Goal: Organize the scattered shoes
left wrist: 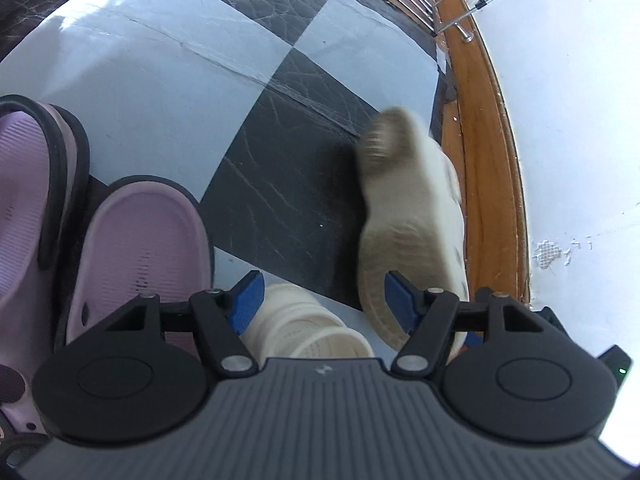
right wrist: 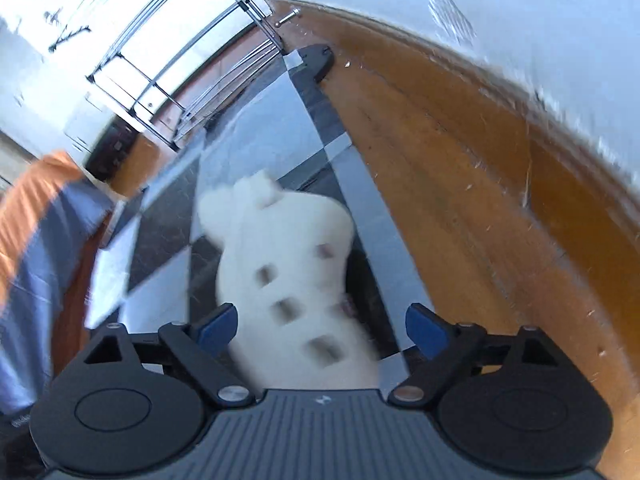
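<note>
Left gripper first: from its own camera I see the two blue pads standing apart, with a cream clog lying low between them. I cannot tell whether either pad presses on it, since most of that shoe is hidden behind the gripper body. A second cream clog is tipped on its side just beside the first one, its ribbed sole facing me and blurred, its far edge close to the wooden baseboard. On the other side of the cream clog under me sit two lilac clogs with dark straps, side by side on the checkered floor.

On the right gripper I see the pads spread wide, and a white clog with square vent holes between them, heavily blurred. Neither pad appears to touch it. It lies on the checkered floor next to the baseboard, with a wire shoe rack farther along beyond it. An orange and blue sleeve shows well off to the clog's side.
</note>
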`<state>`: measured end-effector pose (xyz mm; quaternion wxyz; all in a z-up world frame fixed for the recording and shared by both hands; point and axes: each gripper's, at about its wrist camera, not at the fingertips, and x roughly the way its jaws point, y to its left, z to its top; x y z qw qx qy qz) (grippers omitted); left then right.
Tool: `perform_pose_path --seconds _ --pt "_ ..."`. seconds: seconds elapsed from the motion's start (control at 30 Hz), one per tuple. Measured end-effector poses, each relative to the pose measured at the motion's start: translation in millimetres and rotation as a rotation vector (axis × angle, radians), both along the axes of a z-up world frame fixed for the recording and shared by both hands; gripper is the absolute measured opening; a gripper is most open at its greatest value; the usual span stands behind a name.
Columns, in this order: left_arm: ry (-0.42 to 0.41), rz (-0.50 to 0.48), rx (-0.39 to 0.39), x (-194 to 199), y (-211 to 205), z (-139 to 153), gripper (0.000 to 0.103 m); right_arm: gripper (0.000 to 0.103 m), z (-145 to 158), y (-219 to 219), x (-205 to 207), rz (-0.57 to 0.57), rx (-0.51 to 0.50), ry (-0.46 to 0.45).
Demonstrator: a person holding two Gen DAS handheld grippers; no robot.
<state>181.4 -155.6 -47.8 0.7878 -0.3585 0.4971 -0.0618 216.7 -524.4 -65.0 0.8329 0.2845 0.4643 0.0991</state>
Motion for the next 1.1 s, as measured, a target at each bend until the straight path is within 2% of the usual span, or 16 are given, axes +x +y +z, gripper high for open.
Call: perform_pose_path --seconds 0.17,0.27,0.3,0.37,0.47,0.53,0.57,0.6,0.63,0.7,0.77,0.83,0.9,1.0,1.03,1.1 --pt "-0.015 -0.017 -0.023 -4.5 -3.6 6.2 0.066 0.097 -25.4 10.5 13.5 0.123 0.141 0.058" --pt "-0.027 -0.025 -0.029 -8.5 -3.4 9.8 0.067 0.096 -34.2 16.2 24.8 0.06 0.242 0.037" --pt "-0.03 -0.023 -0.032 -9.6 -2.7 10.5 0.068 0.09 -37.0 20.5 30.7 0.056 0.252 0.047" --pt "-0.033 -0.021 -0.037 -10.6 -1.0 10.8 0.068 0.09 -36.2 28.5 38.3 0.072 0.234 0.039" --pt "-0.043 0.0 -0.034 -13.1 4.2 11.7 0.068 0.064 -13.7 49.2 40.0 0.154 0.09 -0.088" --pt "-0.044 0.009 -0.035 -14.2 6.5 11.5 0.068 0.037 8.2 58.6 33.6 0.159 -0.011 -0.147" --pt "-0.04 0.014 -0.037 -14.9 7.1 11.4 0.068 0.025 14.0 57.2 31.3 0.156 -0.008 -0.158" --pt "-0.038 0.014 -0.038 -15.5 6.8 11.6 0.068 0.001 17.0 54.5 30.9 0.154 0.017 -0.159" --pt "-0.038 0.009 -0.04 -16.0 6.1 11.8 0.068 0.0 20.1 49.3 30.9 0.151 0.061 -0.152" --pt "-0.036 -0.001 -0.035 -18.5 2.0 13.2 0.069 0.0 28.2 39.1 28.9 0.132 0.076 -0.147" --pt "-0.033 -0.007 -0.036 -20.5 -1.2 13.2 0.069 0.008 34.7 29.6 28.0 0.098 0.065 -0.137" --pt "-0.033 -0.004 -0.04 -21.8 -4.0 12.1 0.07 0.043 34.8 20.3 32.5 0.042 0.07 -0.103" --pt "-0.038 -0.002 -0.037 -21.2 -3.8 10.8 0.07 0.07 29.9 21.3 41.6 0.026 0.078 -0.075" --pt "-0.063 -0.018 -0.032 -22.5 -2.1 11.2 0.071 0.074 23.9 44.4 67.6 0.041 0.039 -0.024" --pt "-0.078 -0.027 -0.026 -24.0 -1.8 12.1 0.071 0.086 21.8 53.2 77.3 0.047 0.025 -0.006" --pt "-0.113 -0.042 -0.006 -27.3 -1.7 14.1 0.072 0.086 15.4 70.2 99.9 0.081 0.017 0.069"
